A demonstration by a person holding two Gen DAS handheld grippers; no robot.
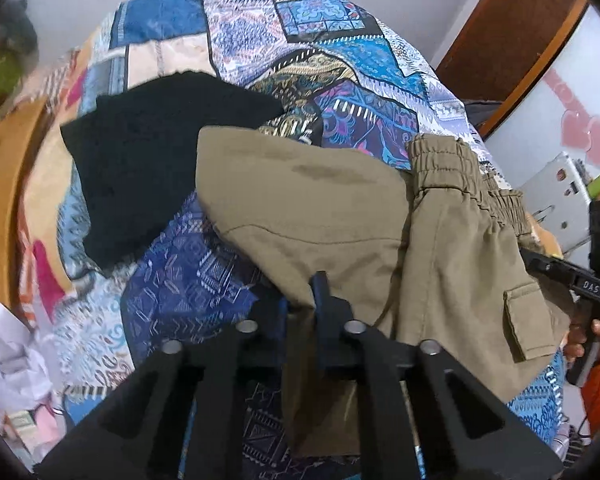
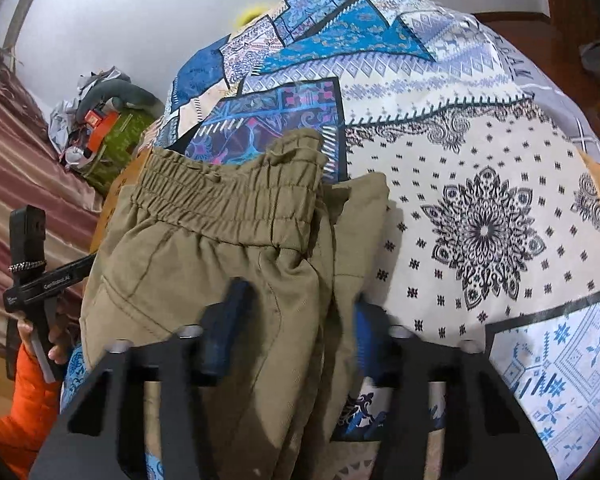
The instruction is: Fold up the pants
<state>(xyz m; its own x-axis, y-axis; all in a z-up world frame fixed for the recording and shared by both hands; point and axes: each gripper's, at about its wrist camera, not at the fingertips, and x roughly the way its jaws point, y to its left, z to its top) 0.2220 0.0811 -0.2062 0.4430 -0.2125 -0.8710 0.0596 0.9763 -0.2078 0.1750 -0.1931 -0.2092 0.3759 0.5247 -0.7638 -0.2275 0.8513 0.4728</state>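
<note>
A: Closest in the left wrist view, what are the fingers doing?

B: The left gripper [image 1: 302, 300] has its dark blue fingers [image 1: 320, 292] pinched tight on a fold of the khaki pants [image 1: 320, 216]; cloth hangs down between the black arms at six o'clock.

A: And the other one?

B: In the right wrist view the right gripper [image 2: 296, 320] stands with its fingers [image 2: 228, 312] spread apart; the pants [image 2: 220, 264] bunch up between them, one blue pad at nine o'clock of the cloth, the other at three o'clock; whether they press the fabric I cannot tell.

A: Where do the pants lie?

B: On the bed, over a patchwork bedspread [image 1: 340, 64] of blue and cream prints; the elastic waistband [image 2: 228, 196] is gathered and ruffled, toward twelve o'clock of the right fingers; a flap pocket [image 1: 528, 320] shows at four o'clock in the left view.

A: Anything beside them?

B: A black garment [image 1: 160, 152] lies flat on the bedspread at ten o'clock of the pants, its edge just beside the khaki leg.

A: Farther off?

B: In the left view the person's hand [image 1: 588, 340] in an orange sleeve holds the other handle at three o'clock; beyond the bed, a white wall [image 2: 120, 20] at eleven o'clock; a striped curtain [image 2: 16, 152] at nine o'clock.
</note>
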